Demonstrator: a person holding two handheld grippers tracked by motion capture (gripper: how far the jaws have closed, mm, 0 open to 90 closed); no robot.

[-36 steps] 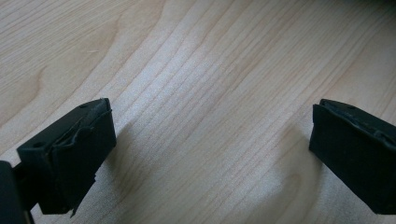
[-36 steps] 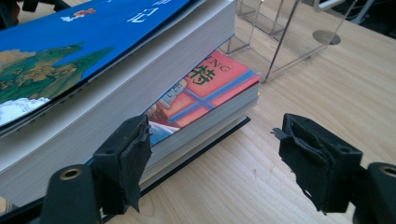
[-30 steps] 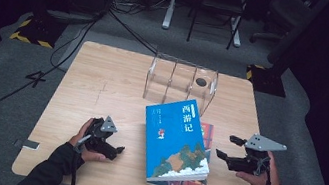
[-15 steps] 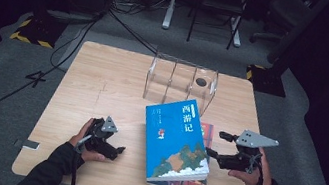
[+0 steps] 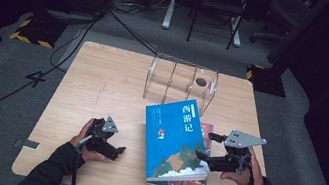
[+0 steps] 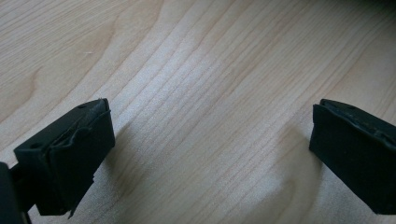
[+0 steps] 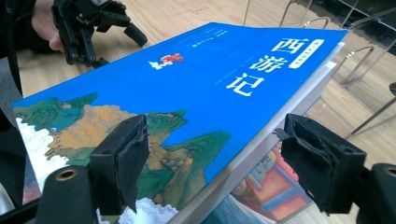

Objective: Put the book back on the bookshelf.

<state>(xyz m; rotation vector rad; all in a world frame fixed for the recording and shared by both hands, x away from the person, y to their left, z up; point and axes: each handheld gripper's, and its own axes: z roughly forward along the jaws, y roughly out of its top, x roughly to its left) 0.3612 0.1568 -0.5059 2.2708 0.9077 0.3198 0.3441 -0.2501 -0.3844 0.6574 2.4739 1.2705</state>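
The right gripper straddled the thick blue paperback book, jaws spread, not yet pinching. The left gripper rested spread over the bare wooden table; lifting remained.

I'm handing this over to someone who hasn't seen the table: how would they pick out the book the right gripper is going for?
Start at the wooden table and find the clear acrylic rack near its far edge. In front of the rack, two books lie stacked; the open right gripper straddles their right edge. The target is the blue book on top, with white Chinese characters and a mountain scene, unlike the red-covered book beneath.
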